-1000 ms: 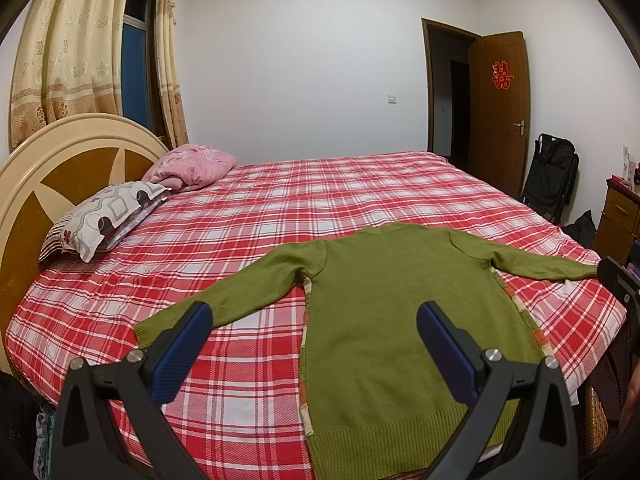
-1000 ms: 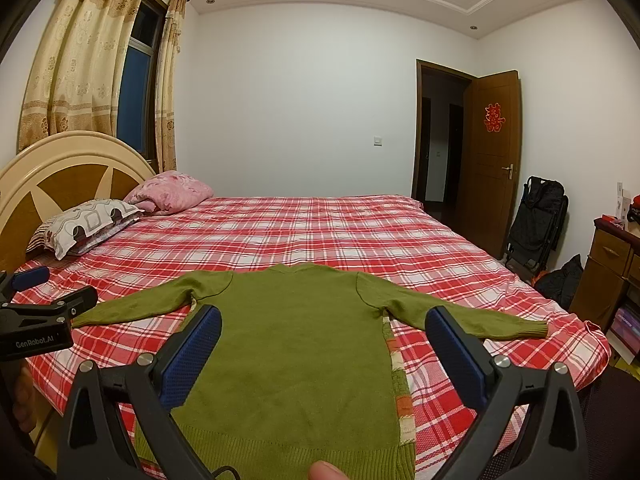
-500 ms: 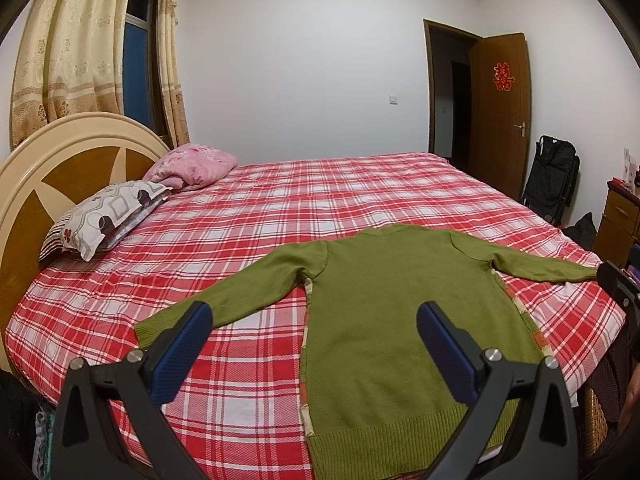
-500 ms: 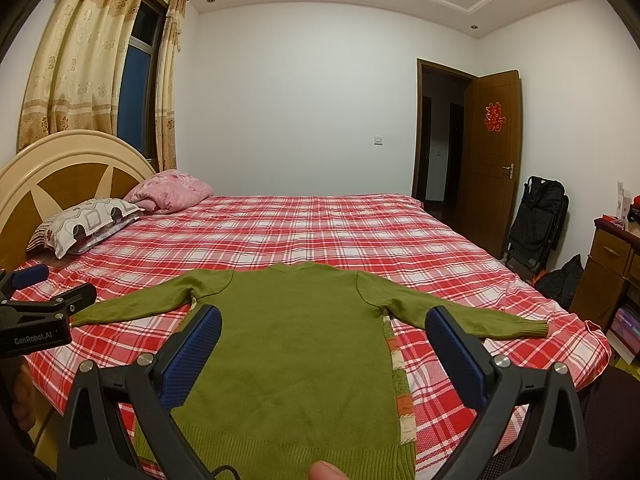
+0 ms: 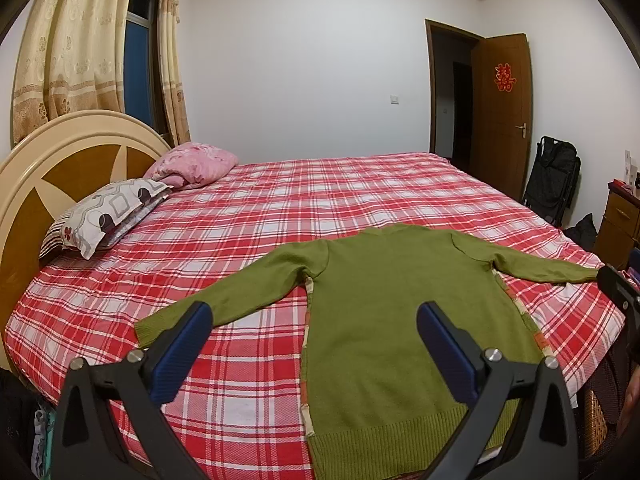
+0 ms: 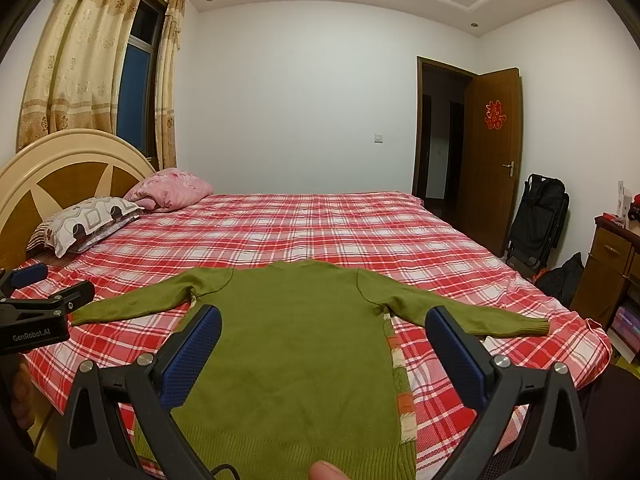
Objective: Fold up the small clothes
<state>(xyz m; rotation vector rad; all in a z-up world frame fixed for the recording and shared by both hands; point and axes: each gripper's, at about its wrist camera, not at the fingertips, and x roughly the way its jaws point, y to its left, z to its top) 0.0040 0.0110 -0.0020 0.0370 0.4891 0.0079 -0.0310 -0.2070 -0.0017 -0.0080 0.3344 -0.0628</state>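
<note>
A small green sweater [image 5: 400, 320] lies flat on the red plaid bed [image 5: 280, 208], back up, both sleeves spread out, hem toward me. It also shows in the right wrist view [image 6: 296, 344]. My left gripper [image 5: 314, 330] is open and empty, held above the near edge of the bed over the sweater's left side. My right gripper [image 6: 324, 336] is open and empty, held above the sweater's lower body. The left gripper's body [image 6: 36, 312] shows at the left edge of the right wrist view, near the left cuff.
Two pillows [image 5: 132, 208] lie by the wooden headboard [image 5: 48, 168] at the left. A wooden door [image 5: 504, 116], a black folded stroller [image 5: 554, 176] and a wooden cabinet [image 5: 618, 220] stand at the right. The bed's near edge lies just under the grippers.
</note>
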